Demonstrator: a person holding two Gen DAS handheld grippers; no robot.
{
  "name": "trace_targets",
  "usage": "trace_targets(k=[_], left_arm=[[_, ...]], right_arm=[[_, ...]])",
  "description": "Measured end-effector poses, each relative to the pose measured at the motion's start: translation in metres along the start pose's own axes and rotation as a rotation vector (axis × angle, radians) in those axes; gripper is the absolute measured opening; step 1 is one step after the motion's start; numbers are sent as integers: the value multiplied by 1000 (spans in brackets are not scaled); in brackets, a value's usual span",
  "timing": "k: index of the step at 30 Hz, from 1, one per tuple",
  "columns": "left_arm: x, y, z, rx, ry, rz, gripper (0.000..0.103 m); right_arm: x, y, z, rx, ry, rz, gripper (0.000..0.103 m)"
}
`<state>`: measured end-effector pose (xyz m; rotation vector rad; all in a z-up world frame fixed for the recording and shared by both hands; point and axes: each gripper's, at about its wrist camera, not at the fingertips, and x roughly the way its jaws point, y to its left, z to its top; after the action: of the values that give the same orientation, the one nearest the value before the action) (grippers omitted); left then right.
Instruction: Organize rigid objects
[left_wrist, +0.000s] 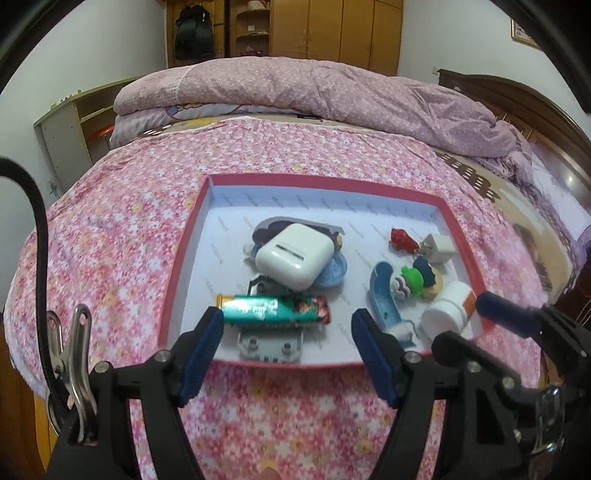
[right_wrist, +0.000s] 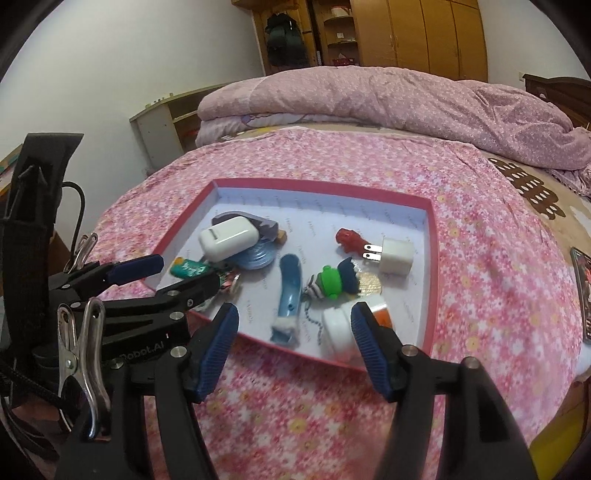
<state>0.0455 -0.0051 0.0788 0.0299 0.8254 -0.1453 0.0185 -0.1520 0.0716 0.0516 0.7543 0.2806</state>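
A shallow red-rimmed box (left_wrist: 369, 183) lies on the pink floral bedspread. Inside it are a white earbud case (left_wrist: 291, 254), a teal tube (left_wrist: 273, 308) across a grey plastic piece (left_wrist: 269, 345), a curved blue piece (left_wrist: 384, 299), a green and navy toy figure (left_wrist: 413, 282), a white charger plug (left_wrist: 439, 247), a red toy (left_wrist: 402, 238) and a white jar (left_wrist: 448, 308). My left gripper (left_wrist: 288, 321) hovers open at the box's near edge, just short of the tube. My right gripper (right_wrist: 295, 314) is open over the near right corner, beside the jar (right_wrist: 336, 330), gripping nothing.
A folded lilac quilt (left_wrist: 314, 88) lies across the bed behind the box. Wooden wardrobes (left_wrist: 332, 29) and an open shelf unit (left_wrist: 81, 122) stand farther back. A dark card (right_wrist: 581, 291) lies on the bedspread right of the box. The headboard (left_wrist: 517, 103) rises at right.
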Motion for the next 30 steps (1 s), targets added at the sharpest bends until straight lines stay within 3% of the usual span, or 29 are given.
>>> trace_targets(k=[11,30], left_arm=[[-18,-2,-25,-18,20,17,75],[-5,-17,-55,8,101,16,75]], right_arm=[[-20,2,-21,32,12,0,65],[-17,-17,-50,83,92,-58,65]])
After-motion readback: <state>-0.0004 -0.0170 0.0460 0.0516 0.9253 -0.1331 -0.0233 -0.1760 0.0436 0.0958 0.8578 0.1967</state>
